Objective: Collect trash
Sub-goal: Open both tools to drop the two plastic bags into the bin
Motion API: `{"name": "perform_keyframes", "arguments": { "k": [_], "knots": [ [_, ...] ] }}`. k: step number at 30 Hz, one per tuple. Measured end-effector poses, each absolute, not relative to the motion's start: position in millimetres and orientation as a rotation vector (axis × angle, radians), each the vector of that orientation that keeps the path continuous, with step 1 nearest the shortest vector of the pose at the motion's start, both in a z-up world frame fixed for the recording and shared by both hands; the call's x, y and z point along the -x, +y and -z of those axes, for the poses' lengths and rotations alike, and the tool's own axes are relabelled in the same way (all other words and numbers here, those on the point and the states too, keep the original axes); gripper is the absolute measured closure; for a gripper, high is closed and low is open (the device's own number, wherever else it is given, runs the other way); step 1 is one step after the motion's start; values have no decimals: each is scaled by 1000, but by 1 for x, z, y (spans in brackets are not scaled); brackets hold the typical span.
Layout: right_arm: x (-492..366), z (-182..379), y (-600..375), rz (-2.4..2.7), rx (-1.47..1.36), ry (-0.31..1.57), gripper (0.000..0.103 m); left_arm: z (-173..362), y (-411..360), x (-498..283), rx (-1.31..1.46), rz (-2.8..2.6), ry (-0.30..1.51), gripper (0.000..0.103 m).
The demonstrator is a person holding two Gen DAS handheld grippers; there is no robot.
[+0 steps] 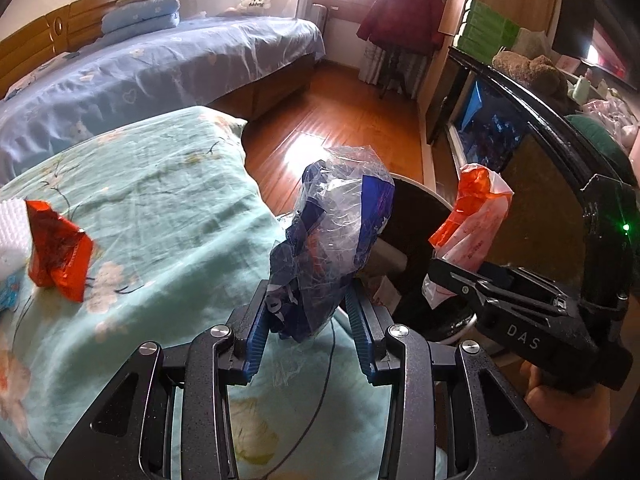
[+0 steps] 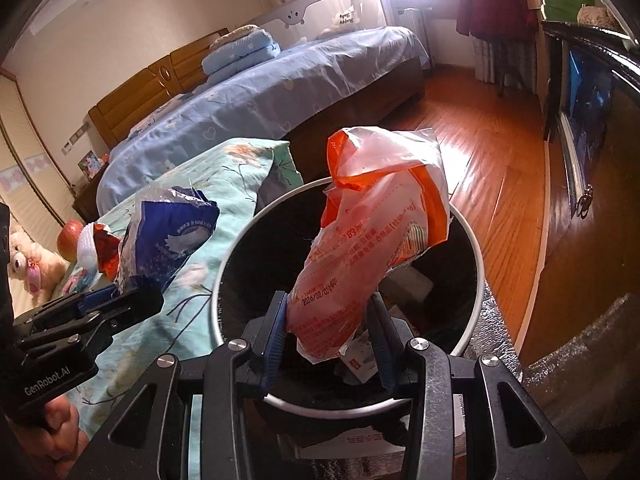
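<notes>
- Currently my left gripper (image 1: pixel 310 312) is closed most of the way on a blue wrapper (image 1: pixel 332 240), crumpled clear-and-blue film, pinched low between the blue pads (image 1: pixel 256 336).
- My right gripper (image 2: pixel 330 336) is likewise clamped on an orange bag (image 2: pixel 376 232); jaws narrowed on its lower end, the rest standing up loose.
- Bin (image 2: pixel 468 224), round with a pale rim and dark inside, sits directly under the orange bag; some paper trash shows in the bottom.
- Blue wrapper hangs over the edge of the green quilt (image 1: pixel 160 208), just beside the bin, not yet above the opening.
- Red wrapper (image 1: pixel 60 256) lies on the quilt, well apart from both grippers; untouched, I judge it the next pickup.
- Handling: all three pieces look near weightless, soft, crinkly and slick. Film will crush flat under the pads and may slide out or cling on release.
- Hold: take a bunched fold, not a single flap; for the red one, grip the raised peak.
- Risk: light film may drift past the rim when dropped, so I'd open low inside the bin.
</notes>
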State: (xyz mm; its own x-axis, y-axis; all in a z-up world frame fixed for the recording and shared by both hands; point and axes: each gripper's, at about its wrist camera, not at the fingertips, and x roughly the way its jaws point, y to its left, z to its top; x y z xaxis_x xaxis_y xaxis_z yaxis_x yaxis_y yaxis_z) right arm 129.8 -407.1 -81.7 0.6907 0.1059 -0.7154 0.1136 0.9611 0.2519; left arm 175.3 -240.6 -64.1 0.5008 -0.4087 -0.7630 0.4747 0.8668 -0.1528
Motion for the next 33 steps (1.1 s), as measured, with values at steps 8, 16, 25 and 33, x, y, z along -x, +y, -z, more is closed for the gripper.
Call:
{"name": "perform_keyframes", "arguments": {
  "k": [8,16,25,33],
  "knots": [
    [-139,87,-416,3,-287,843,62,69,-252,-186,-96,539,916,67],
    [-146,91,-422,4,-290,862,61,71,-258,-192,-93,552,934,65],
    [-149,90,-425,17,-288,868,54,71,-262,-192,-97,564,942,58],
    [-143,88,-426,32,-302,857,38,65,-248,-186,-79,541,924,46]
  ]
}}
